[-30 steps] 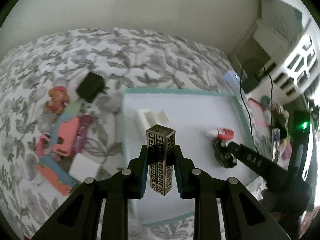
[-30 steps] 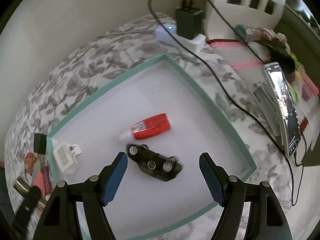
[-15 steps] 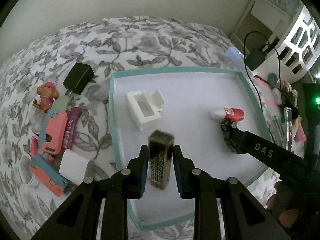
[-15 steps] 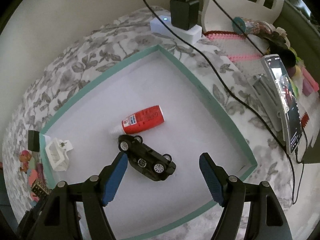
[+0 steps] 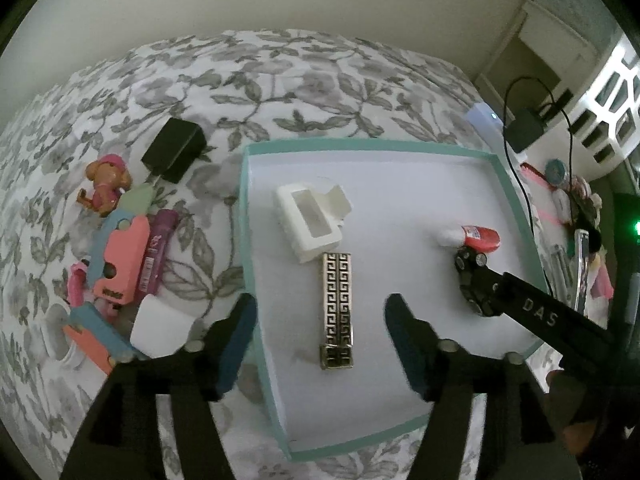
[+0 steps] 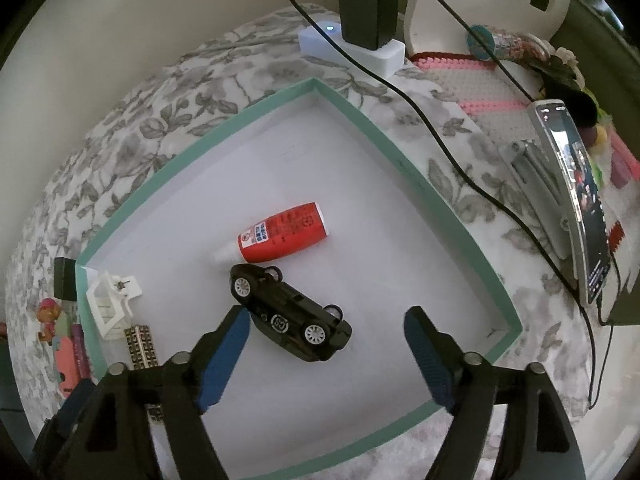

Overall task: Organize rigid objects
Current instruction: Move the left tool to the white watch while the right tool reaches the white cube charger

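A gold-and-black patterned box lies flat inside the teal-rimmed white tray, next to a white plastic holder. My left gripper is open and empty just above the box. A red bottle and a black toy car on its roof lie in the tray. My right gripper is open and empty above the car. The patterned box also shows in the right wrist view.
Left of the tray on the floral cloth lie a toy dog figure, a black adapter, a pink case, a purple tube and a white block. A phone, cables and a charger sit right of the tray.
My left gripper lowered the patterned box into the tray, opened and let it go; it now lies flat. The right gripper stayed open and drew slightly closer to the car.
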The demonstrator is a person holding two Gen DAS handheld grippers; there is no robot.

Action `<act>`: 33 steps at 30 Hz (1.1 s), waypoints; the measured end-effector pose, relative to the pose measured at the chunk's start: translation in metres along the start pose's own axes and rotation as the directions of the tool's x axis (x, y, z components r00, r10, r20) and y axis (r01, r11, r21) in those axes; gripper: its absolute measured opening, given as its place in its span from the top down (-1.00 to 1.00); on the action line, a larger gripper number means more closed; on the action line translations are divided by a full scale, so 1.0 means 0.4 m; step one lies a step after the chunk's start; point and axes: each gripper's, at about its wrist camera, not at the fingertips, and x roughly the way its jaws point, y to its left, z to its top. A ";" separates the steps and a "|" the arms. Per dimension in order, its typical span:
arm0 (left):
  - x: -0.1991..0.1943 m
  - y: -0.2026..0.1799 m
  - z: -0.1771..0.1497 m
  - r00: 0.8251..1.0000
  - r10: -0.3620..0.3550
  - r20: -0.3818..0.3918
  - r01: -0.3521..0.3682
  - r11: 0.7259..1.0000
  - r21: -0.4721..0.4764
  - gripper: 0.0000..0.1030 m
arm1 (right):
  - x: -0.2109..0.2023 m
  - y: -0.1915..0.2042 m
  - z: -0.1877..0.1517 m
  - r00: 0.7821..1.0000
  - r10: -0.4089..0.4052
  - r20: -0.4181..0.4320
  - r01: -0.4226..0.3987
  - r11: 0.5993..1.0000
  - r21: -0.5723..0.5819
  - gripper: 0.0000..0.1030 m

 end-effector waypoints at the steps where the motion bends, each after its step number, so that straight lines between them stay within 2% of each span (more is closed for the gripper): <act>1: -0.002 0.004 0.001 1.000 0.001 0.001 -0.001 1.000 -0.008 -0.35 | 0.000 0.000 0.001 1.000 -0.003 0.003 0.003 1.000 0.002 -0.76; 3: -0.007 0.012 0.004 1.000 0.011 0.007 -0.011 1.000 -0.019 -0.38 | -0.001 -0.003 0.001 1.000 -0.008 0.011 0.008 1.000 0.004 -0.85; 5: -0.014 0.020 0.008 1.000 0.024 0.018 -0.023 0.999 -0.027 -0.57 | -0.004 -0.010 0.003 1.000 -0.003 0.019 0.002 1.000 0.017 -0.89; 9: -0.028 0.047 0.016 0.998 0.051 0.035 -0.049 0.997 -0.060 -0.58 | -0.013 -0.021 0.005 0.999 0.013 0.041 -0.015 0.999 0.044 -0.97; 10: -0.030 0.055 0.018 0.997 0.061 0.039 -0.058 0.996 -0.072 -0.67 | -0.017 -0.023 0.006 0.999 0.017 0.049 -0.019 0.999 0.047 -0.98; 11: -0.033 0.068 0.020 0.996 0.075 0.042 -0.071 0.994 -0.087 -0.83 | -0.020 -0.024 0.006 0.998 0.022 0.058 -0.025 0.998 0.049 -0.99; 13: -0.036 0.089 0.023 0.995 0.094 0.046 -0.088 0.989 -0.116 -0.91 | -0.027 -0.026 0.008 0.997 0.033 0.074 -0.037 0.998 0.050 -1.00; 18: -0.042 0.150 0.030 0.992 0.123 0.037 -0.114 0.976 -0.187 -0.91 | -0.036 -0.013 0.008 0.995 0.040 0.094 -0.044 0.998 0.036 -1.00; 24: -0.049 0.230 0.033 0.987 0.161 -0.001 -0.156 0.954 -0.256 -0.91 | -0.039 0.026 0.002 0.991 0.085 0.101 -0.083 0.996 -0.022 -1.00; 28: -0.074 0.302 0.031 0.978 0.209 -0.012 -0.203 0.929 -0.310 -0.91 | -0.040 0.054 -0.005 0.982 0.166 0.095 -0.161 0.985 -0.053 -1.00; 33: -0.112 0.387 0.029 0.963 0.270 -0.007 -0.254 0.894 -0.368 -0.91 | -0.058 0.110 -0.024 0.959 0.264 0.102 -0.250 0.960 -0.125 -1.00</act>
